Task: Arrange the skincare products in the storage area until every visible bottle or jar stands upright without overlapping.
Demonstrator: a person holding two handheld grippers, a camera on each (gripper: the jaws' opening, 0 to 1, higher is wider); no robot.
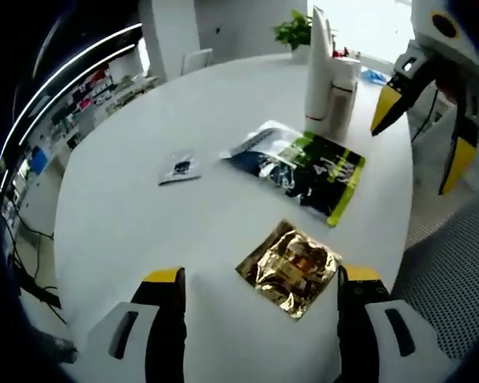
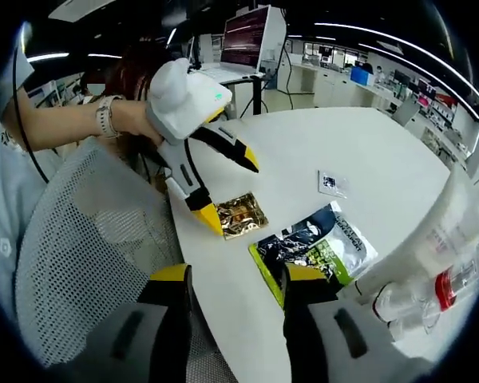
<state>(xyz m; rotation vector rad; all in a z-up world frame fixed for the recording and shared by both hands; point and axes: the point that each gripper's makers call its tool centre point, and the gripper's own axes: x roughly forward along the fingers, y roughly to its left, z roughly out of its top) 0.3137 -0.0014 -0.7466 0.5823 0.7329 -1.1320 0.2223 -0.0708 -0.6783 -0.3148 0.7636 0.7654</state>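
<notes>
Left gripper (image 1: 259,275), jaws spread and empty, hovers over the round white table (image 1: 144,223) with the gold foil sachet (image 1: 290,268) lying between its tips. Right gripper (image 2: 231,275) likewise spread and empty, above the table edge. Beyond the sachet lie a green-and-black pouch (image 1: 307,167) and 1 small sachet (image 1: 180,168). Skincare bottles (image 1: 330,80) stand upright near the far rim; in the right gripper view, clear bottles (image 2: 431,279) lie tilted together. A mesh chair (image 2: 88,239) adjoins the table.

Print on gold sachet (image 1: 289,268) and small white sachet (image 1: 180,168) illegible; clear bottles (image 2: 431,297) blurred, cut by edge.
</notes>
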